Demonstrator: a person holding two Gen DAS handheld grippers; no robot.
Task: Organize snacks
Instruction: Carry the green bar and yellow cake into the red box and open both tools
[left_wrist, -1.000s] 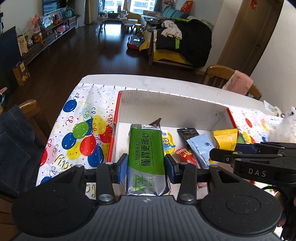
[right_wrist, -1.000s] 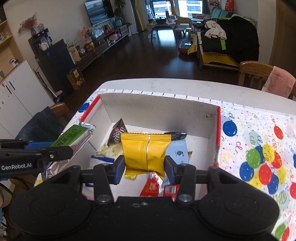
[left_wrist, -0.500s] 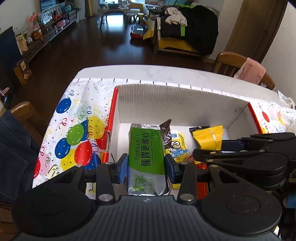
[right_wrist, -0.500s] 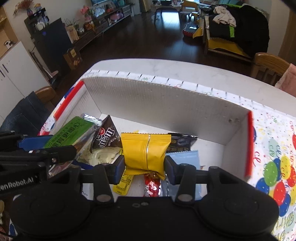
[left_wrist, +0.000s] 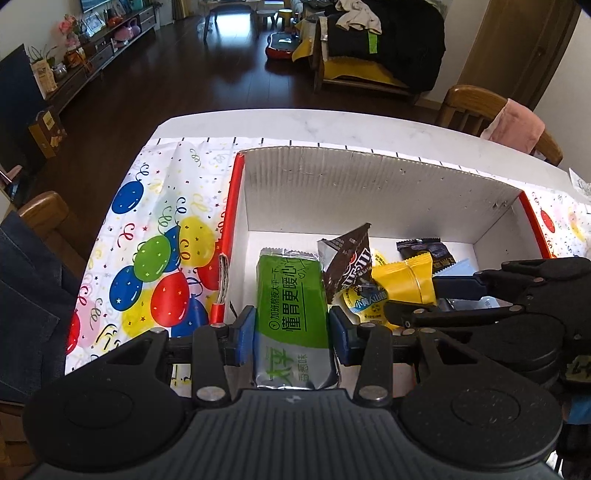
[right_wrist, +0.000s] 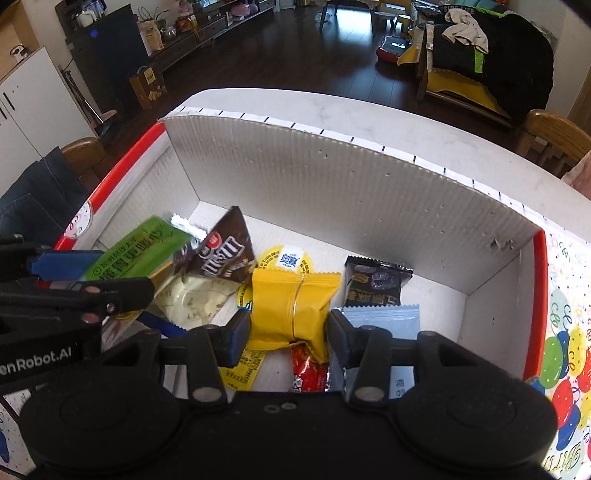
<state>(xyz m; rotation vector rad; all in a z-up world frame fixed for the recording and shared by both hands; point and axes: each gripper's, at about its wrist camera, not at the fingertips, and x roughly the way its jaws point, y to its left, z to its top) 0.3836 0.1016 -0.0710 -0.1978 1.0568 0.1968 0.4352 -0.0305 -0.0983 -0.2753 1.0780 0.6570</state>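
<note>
Left fingers (left_wrist: 291, 332) clamp a green bar (left_wrist: 291, 299) across its flat sides; right fingers (right_wrist: 286, 334) pinch a yellow pouch (right_wrist: 291, 306) by its edges. Both snacks hang just above the loose packets, among them a brown candy bag (right_wrist: 225, 251), inside the white box (right_wrist: 332, 177) on the tabletop (left_wrist: 295, 122). The light foil wrappers look slick and crushable, so a mid-body hold, gentle across the width, probably serves best; the puffed pouch may yield more than the stiffer bar
</note>
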